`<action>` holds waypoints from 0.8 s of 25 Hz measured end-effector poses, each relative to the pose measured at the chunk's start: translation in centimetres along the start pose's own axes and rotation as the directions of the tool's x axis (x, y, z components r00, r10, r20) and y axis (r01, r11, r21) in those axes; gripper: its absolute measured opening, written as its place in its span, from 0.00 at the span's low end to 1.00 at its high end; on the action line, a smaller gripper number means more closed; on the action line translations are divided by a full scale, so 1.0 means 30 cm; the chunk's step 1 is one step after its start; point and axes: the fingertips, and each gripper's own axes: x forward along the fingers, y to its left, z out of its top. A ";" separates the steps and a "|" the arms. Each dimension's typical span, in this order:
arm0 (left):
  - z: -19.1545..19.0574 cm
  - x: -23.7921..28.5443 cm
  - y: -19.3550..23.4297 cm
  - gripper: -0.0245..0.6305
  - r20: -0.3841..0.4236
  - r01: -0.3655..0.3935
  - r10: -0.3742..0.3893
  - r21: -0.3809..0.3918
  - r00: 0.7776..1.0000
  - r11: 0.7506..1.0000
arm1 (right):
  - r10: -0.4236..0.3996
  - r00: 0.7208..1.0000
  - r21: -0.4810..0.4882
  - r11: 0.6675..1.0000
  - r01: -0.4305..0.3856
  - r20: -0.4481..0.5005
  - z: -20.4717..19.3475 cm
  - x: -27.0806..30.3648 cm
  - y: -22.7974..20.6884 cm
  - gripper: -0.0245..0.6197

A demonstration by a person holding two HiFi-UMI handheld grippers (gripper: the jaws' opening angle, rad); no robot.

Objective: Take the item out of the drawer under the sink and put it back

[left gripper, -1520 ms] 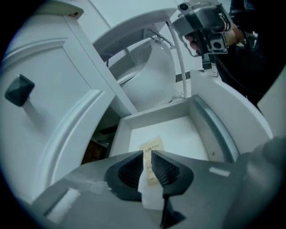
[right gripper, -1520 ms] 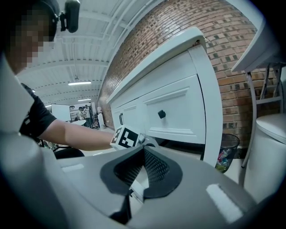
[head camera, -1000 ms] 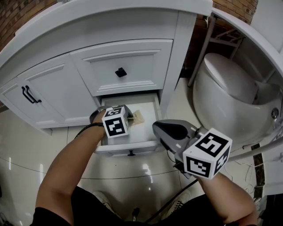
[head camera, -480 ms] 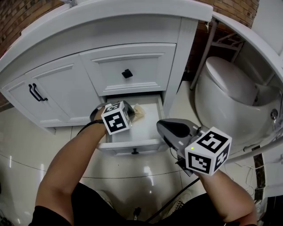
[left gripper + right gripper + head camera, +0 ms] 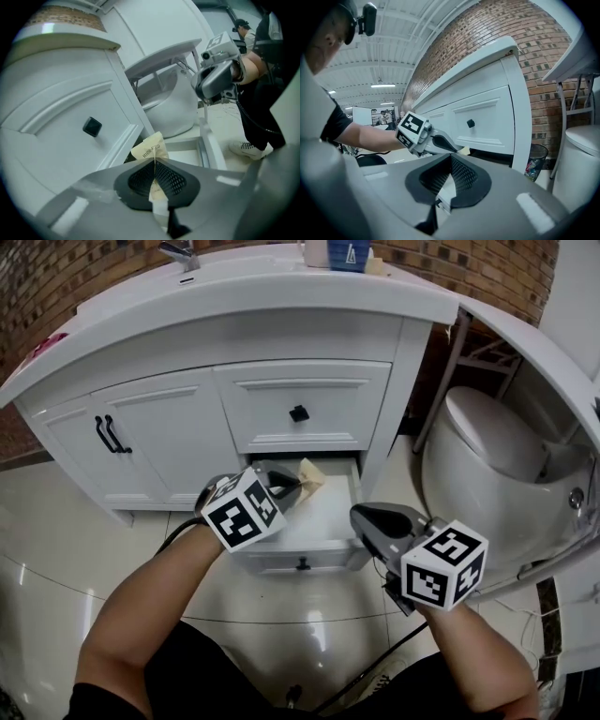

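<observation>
– Two grippers in play. State of each?
– Left gripper (image 5: 155, 163): jaws pinched on a small beige sachet (image 5: 151, 149), printed top sticking up past the pads. Right gripper (image 5: 449, 159): jaws together, nothing between them. It hangs idle off the right of the drawer front.

– Where's the sachet relative to the drawer?
– In the head view it's held over the back of the open drawer (image 5: 328, 517), up at the level of the opening's top edge. A second ago it sat low, close to the drawer floor, and half a second ago much the same. Now it's raised. Reads as lifted clear; I see no contact with the floor.

– So the take-out half?
– Nearly done, by my judgement. The sachet is off the floor but over the drawer, not yet out past the front. The rest of the drawer floor shows bare white.

– Surroundings?
– Upper drawer shut, its black knob (image 5: 298, 413) just above. Toilet (image 5: 497, 437) to the right, well apart.

– Risk?
– Thin, limp sachet, gripped by its lower part, so it could slip. The return likely needs only a lowering and a release, since the drawer is already open.
</observation>
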 end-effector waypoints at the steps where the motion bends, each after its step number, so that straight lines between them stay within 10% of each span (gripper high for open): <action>1: 0.022 -0.039 0.003 0.05 0.033 -0.016 0.017 -0.020 0.999 1.000 | 0.002 1.000 -0.003 1.000 -0.002 0.001 0.002 0.000 0.008 0.05; 9: 0.135 -0.365 -0.015 0.05 0.293 -0.071 0.170 -0.320 0.941 0.945 | 0.020 1.000 -0.028 0.999 -0.020 0.011 0.015 -0.006 0.057 0.05; 20: 0.070 -0.511 -0.123 0.05 0.386 -0.028 0.250 -0.499 0.888 0.866 | 0.051 0.998 -0.043 0.998 -0.050 0.021 0.035 -0.026 0.106 0.05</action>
